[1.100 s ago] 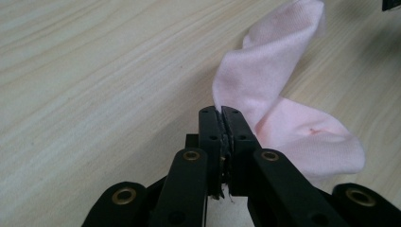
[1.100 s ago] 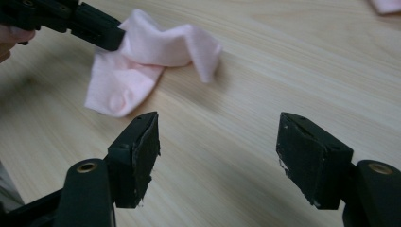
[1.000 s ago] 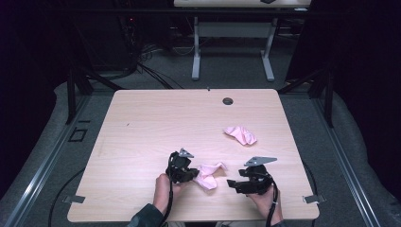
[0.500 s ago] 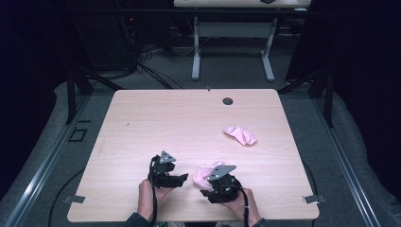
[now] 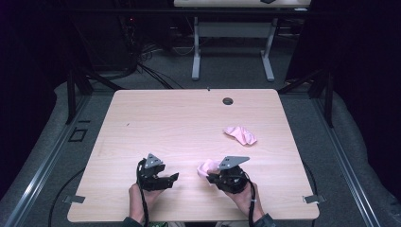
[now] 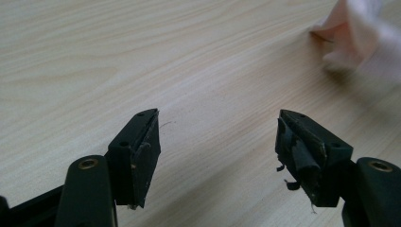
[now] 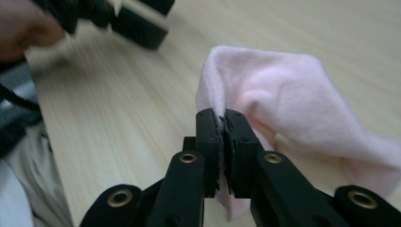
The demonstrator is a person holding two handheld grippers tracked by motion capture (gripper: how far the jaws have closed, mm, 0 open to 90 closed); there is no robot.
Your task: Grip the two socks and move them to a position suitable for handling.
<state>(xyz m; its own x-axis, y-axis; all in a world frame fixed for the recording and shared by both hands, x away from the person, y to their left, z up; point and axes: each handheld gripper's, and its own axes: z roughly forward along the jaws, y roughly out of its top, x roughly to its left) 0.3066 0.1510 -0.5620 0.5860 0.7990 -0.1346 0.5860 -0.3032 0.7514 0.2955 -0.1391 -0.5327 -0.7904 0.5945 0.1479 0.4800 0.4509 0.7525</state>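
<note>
A crumpled pink cloth [image 5: 207, 167] lies near the table's front edge, and my right gripper [image 5: 211, 177] is shut on its edge. In the right gripper view the jaws [image 7: 222, 116] have just been closing and now pinch a fold of that pink cloth [image 7: 283, 94]. My left gripper [image 5: 174, 178] sits to the left of the cloth, apart from it. Its jaws [image 6: 217, 123] have just been opening and stand open over bare wood, with the pink cloth [image 6: 359, 33] off at the upper right. A second pink cloth [image 5: 241, 135] lies farther back on the right.
The wooden table [image 5: 189, 123] has a dark cable hole [image 5: 228, 100] near its far edge. The left gripper [image 7: 137, 23] and the person's hand [image 7: 23, 23] show blurred in the right gripper view. Another table's legs [image 5: 196, 52] stand beyond.
My left gripper has drawn away to the left from the near cloth and its jaws have opened. My right gripper has moved left onto the cloth and shut on it.
</note>
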